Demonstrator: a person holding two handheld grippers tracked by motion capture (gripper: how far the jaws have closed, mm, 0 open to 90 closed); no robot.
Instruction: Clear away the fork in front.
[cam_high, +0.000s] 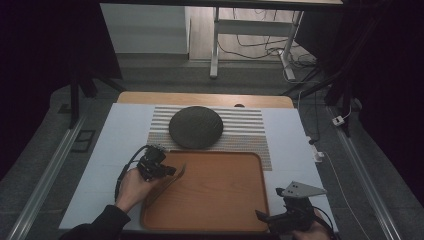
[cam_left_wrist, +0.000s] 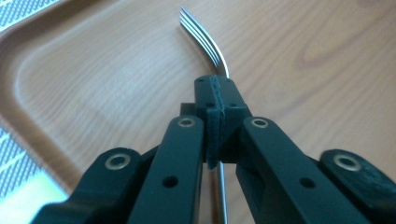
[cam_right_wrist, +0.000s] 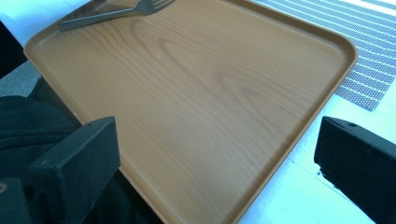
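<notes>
A metal fork (cam_left_wrist: 205, 42) sticks out past my left gripper (cam_left_wrist: 217, 88), whose jaws are shut on its neck, tines curving away over the wooden tray (cam_left_wrist: 9, 60). From above, the left gripper (cam_high: 170, 171) hovers at the tray's (cam_high: 262, 170) left rim with the fork (cam_high: 175, 178) slanting down-left. The right gripper (cam_high: 269, 204) is at the tray's near right corner, open and holding nothing. In the right gripper view its jaws (cam_right_wrist: 219, 123) stand wide apart over the tray (cam_right_wrist: 345, 46), and the fork (cam_right_wrist: 116, 11) lies at the far corner.
A dark round domed object (cam_high: 195, 126) rests on a striped placemat (cam_high: 250, 125) just behind the tray. A white tabletop (cam_high: 115, 145) surrounds both. A dark sleeve (cam_right_wrist: 32, 116) lies along the tray's near edge.
</notes>
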